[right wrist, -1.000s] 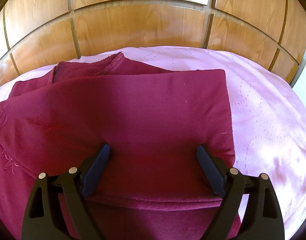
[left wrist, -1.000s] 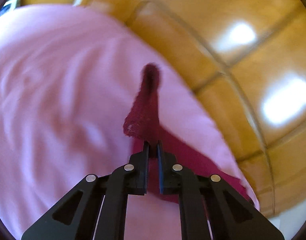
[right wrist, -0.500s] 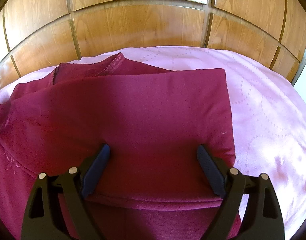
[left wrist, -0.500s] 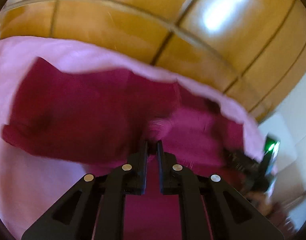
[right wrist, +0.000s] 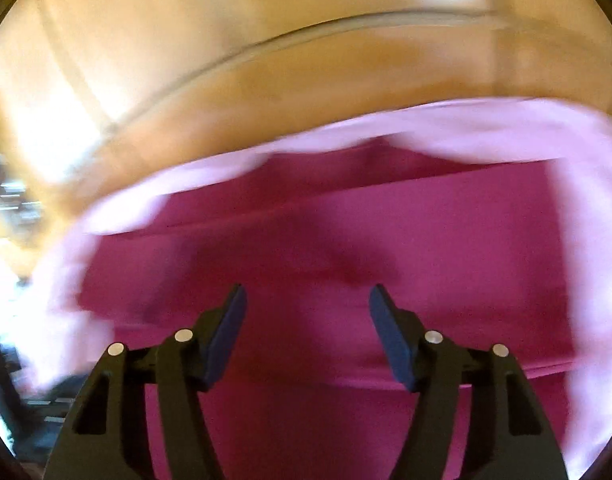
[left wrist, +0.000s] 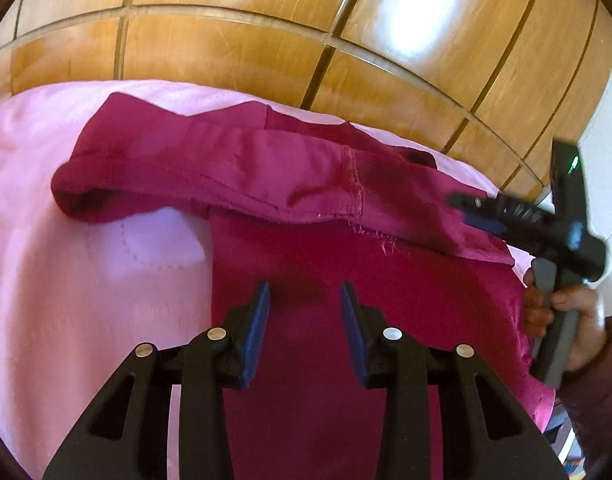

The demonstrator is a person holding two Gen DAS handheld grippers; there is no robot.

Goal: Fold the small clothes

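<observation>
- The right wrist view is smeared by motion blur; seams and edges of the garment (right wrist: pixel 345 248) cannot be made out there, only dark red layers across the middle of the frame.
- In the left wrist view the garment (left wrist: pixel 345 280) lies on the pink sheet (left wrist: pixel 86 280), filling the centre and right; its lower part is cut off by the frame and hidden behind the gripper arms.
- A folded sleeve (left wrist: pixel 210 168) lies across the garment's upper part, its cuff at centre left.
- Left gripper (left wrist: pixel 305 300): jaws have just been opening, now narrowly parted above the cloth, nothing between them.
- Right gripper (right wrist: pixel 307 304): jaws have just been closing, moderately wide, pads clear of the cloth.
- At the right edge of the left view a hand (left wrist: pixel 565 320) grips the right gripper (left wrist: pixel 481 216), half cut off.
- Wood panels (left wrist: pixel 266 48) fill the top.
- No readable writing or labels.
</observation>
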